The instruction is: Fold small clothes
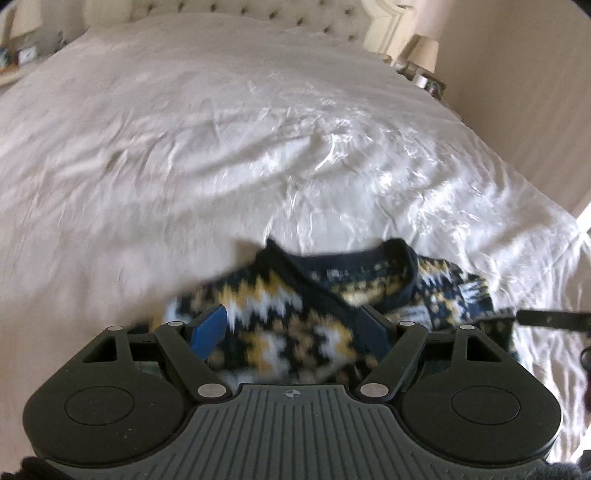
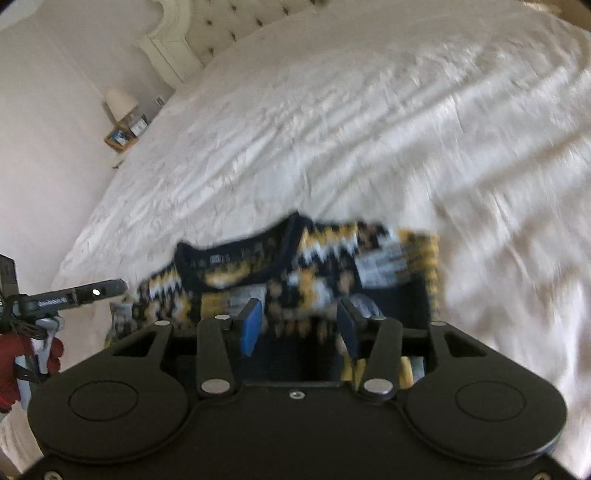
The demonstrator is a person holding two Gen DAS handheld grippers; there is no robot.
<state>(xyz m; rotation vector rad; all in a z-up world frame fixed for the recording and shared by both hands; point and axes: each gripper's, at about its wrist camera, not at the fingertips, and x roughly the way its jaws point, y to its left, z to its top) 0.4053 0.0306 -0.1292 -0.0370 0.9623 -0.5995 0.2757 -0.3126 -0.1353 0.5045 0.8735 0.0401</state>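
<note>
Left tool point(image 1: 291, 332) wide over sweater point(image 1: 295, 325) | right tool point(image 2: 299, 328) wide | bedspread point(image 1: 184, 147) beyond collar

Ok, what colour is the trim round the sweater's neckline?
Dark navy, plain, against the yellow-and-white zigzag knit of the sweater. Neckline trim shows best in the right wrist view.

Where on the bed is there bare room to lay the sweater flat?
The white bedspread is bare from the sweater's collar up to the tufted headboard, and out to both side edges by the lamps. It is crowded only at the near edge, where both claws, the left claw and right claw, sit over the sweater.
</note>
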